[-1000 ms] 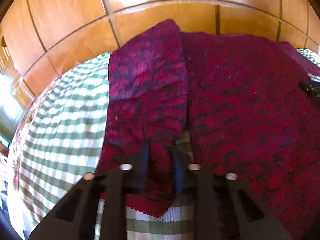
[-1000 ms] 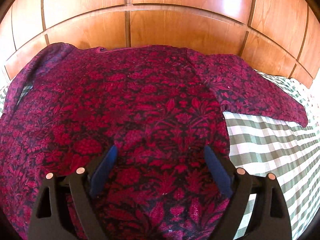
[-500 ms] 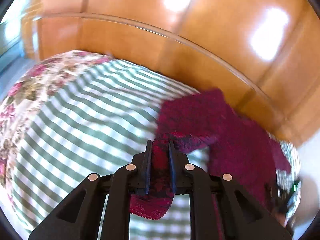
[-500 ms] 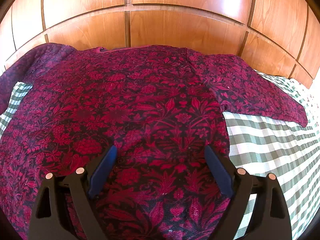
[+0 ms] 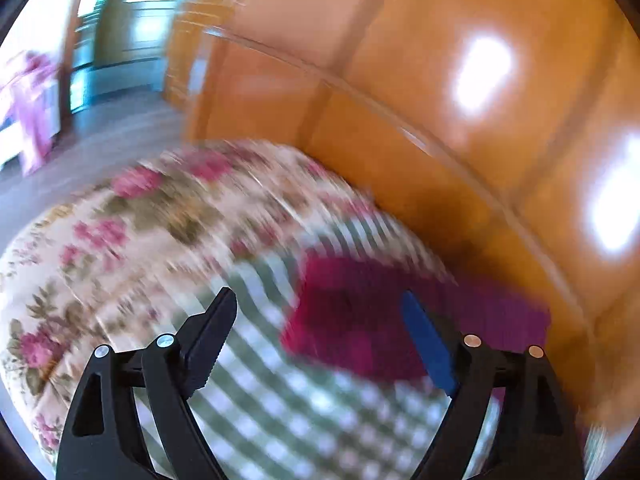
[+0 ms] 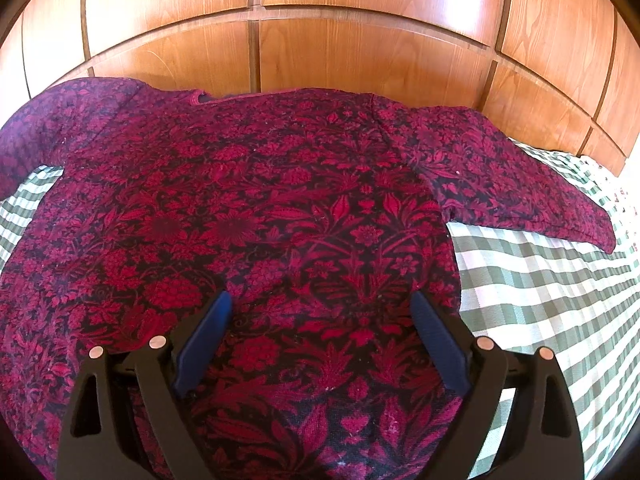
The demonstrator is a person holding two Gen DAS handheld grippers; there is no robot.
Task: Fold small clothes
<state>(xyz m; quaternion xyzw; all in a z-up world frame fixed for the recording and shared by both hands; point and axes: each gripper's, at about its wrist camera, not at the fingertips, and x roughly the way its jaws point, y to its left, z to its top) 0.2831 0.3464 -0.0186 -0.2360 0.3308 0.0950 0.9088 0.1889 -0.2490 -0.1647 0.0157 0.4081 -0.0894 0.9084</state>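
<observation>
A dark red floral top [image 6: 280, 220] lies spread flat on a green checked bedcover [image 6: 540, 300], both sleeves stretched out sideways. Its left sleeve [image 5: 380, 320] shows blurred in the left wrist view, lying on the cover beyond my left gripper [image 5: 320, 316]. That gripper's jaws are opening wide and nothing is between them. My right gripper [image 6: 320, 312] hovers open over the lower middle of the top, its blue pads [image 6: 204, 340] apart and holding nothing.
A wooden panelled headboard [image 6: 360, 48] runs along the far edge of the bed. A floral quilt [image 5: 120, 240] covers the bed's left side, with floor [image 5: 100, 140] and a bright doorway beyond it.
My left gripper carried the left sleeve outward to the left, rolled, then let it go and opened. In the right wrist view that sleeve now lies stretched out. The right gripper kept still.
</observation>
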